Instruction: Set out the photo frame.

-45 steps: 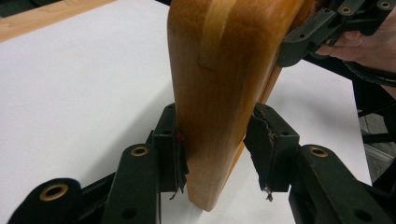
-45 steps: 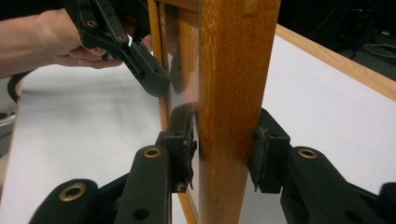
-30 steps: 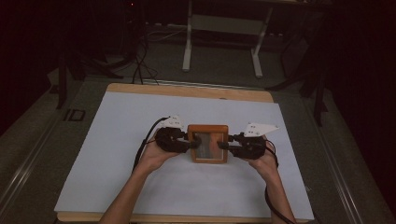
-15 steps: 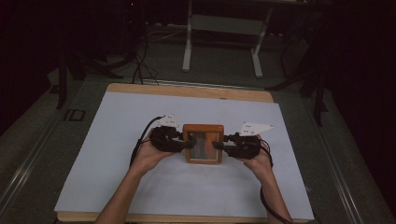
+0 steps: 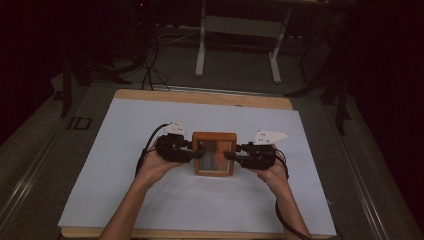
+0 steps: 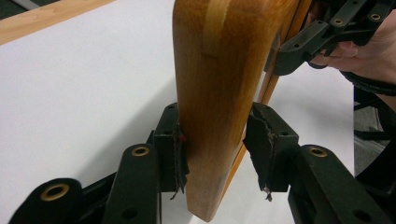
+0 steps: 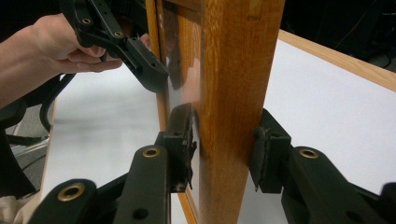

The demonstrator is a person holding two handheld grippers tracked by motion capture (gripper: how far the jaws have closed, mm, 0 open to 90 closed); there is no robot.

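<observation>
At centre frame in the high view I see the frame [image 5: 214, 154] over the white sheet [image 5: 125, 125], a gripper on each side. My left gripper [image 6: 215, 151] clamps the frame's wooden edge; the left gripper view shows the wood grain. My right gripper [image 7: 224, 144] clamps the opposite edge, where the right gripper view shows the reflective pane [image 7: 180, 74].

Wooden frame [image 5: 214, 154] w/ glass, mid-table
</observation>
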